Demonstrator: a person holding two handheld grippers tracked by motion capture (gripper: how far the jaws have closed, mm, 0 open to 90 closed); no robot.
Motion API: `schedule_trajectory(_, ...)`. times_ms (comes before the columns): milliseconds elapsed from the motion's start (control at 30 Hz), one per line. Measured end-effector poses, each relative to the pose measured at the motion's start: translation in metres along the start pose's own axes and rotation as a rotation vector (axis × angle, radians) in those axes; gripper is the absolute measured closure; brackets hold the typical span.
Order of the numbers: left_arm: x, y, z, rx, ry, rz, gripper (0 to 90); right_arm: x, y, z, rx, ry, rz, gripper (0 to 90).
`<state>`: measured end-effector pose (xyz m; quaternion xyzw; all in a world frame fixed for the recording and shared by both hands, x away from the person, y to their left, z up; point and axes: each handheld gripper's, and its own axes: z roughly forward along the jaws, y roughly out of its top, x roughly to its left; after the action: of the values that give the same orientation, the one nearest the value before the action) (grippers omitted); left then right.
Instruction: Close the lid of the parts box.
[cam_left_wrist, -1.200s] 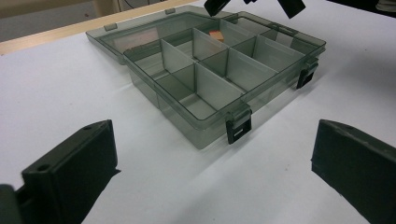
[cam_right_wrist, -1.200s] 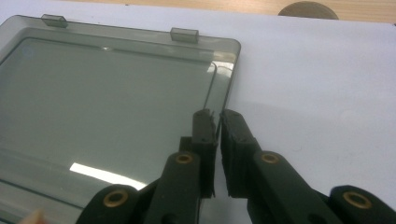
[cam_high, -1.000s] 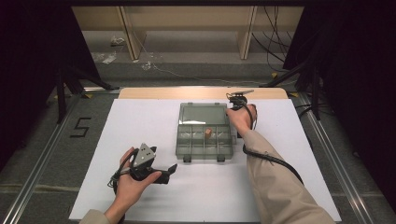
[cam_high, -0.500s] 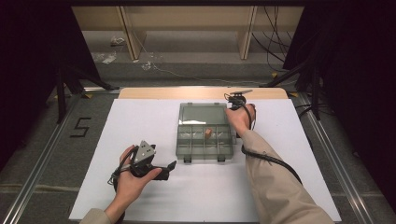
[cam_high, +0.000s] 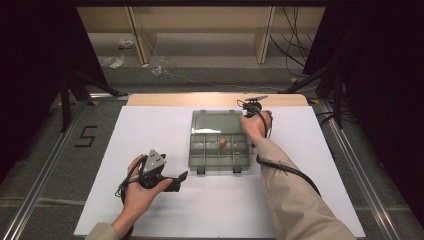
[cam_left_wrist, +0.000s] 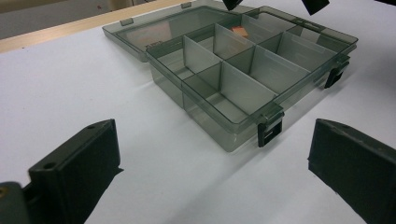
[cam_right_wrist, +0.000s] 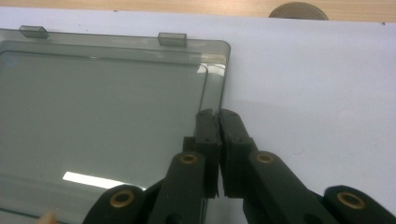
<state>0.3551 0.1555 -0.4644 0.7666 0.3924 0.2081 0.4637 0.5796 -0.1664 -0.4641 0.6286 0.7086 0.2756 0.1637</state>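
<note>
While the left gripper (cam_high: 181, 177) lies idle on the white sheet, the right gripper (cam_high: 248, 111) has shifted slightly toward the lid's (cam_high: 216, 121) right edge. Left gripper view: jaws wide, compartment box (cam_left_wrist: 252, 79) ahead, open. Right gripper view: jaws pinched on the lid's (cam_right_wrist: 107, 102) edge; closing looks imminent.

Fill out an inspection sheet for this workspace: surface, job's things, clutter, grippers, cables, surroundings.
Surface: white sheet on the table, wooden strip along the far edge.
Job's things: grey compartment box, lid lying open and flat; small orange block in one compartment.
Clutter: nothing seen.
Grippers: left gripper open, apart from the box; right gripper jaws closed on the lid's edge.
Cables: black cable trails along the right sleeve.
Surroundings: dark floor with a 5 mark, shelving behind.
</note>
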Motion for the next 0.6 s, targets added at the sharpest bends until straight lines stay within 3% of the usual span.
schedule_trajectory(133,0.003,0.002,-0.001,-0.002,0.007,-0.007,2.3,0.004,0.001,-0.002,-0.015,-0.011,0.019,89.4)
schedule_trajectory(300,0.006,0.010,-0.003,-0.010,0.021,-0.008,6.0,0.007,0.001,-0.003,-0.031,-0.019,-0.001,89.8)
schedule_trajectory(500,0.028,0.032,0.005,-0.007,0.049,-0.034,9.6,0.007,0.003,-0.010,-0.056,-0.008,-0.017,89.9)
schedule_trajectory(600,0.039,0.043,0.016,-0.009,0.059,-0.075,13.1,0.006,0.003,-0.014,-0.075,0.000,-0.022,90.0)
